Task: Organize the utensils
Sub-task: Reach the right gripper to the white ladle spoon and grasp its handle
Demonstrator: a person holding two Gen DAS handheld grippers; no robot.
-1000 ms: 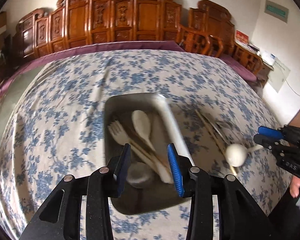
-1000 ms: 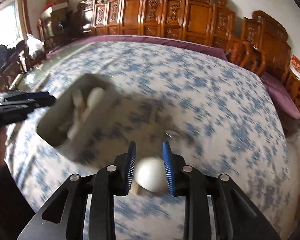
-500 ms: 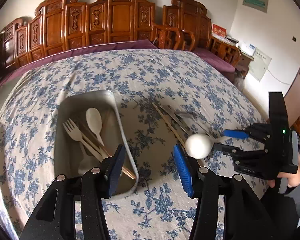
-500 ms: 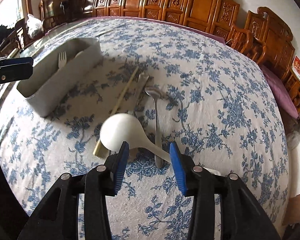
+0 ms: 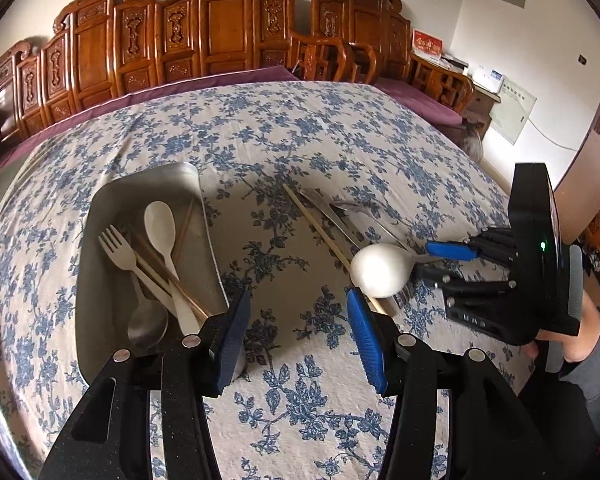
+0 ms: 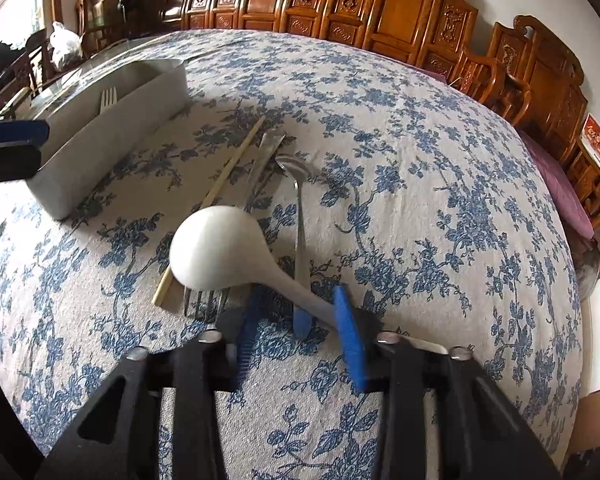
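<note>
A grey metal tray (image 5: 100,208) (image 6: 112,140) on the floral cloth holds a white spoon (image 5: 162,224), a white fork (image 5: 118,252), chopsticks and a metal spoon (image 5: 148,320). A white ladle-like spoon (image 6: 216,248) (image 5: 380,270) hangs above the table by its handle. My right gripper (image 6: 298,320) (image 5: 440,260) looks shut on that handle, though its jaws stand fairly wide. Under it lie a chopstick (image 6: 216,196), a metal fork (image 6: 208,304) and a metal spoon (image 6: 298,184). My left gripper (image 5: 296,336) is open and empty, right of the tray's near end.
The table cloth (image 5: 300,128) is blue-flowered with a purple border. Carved wooden chairs (image 5: 220,40) line the far side. A side table with papers (image 5: 452,68) stands at the right wall.
My left gripper has moved off the tray to its right and pulled back. My right gripper has lifted the white spoon clear of the table and holds it steadier, bowl forward.
</note>
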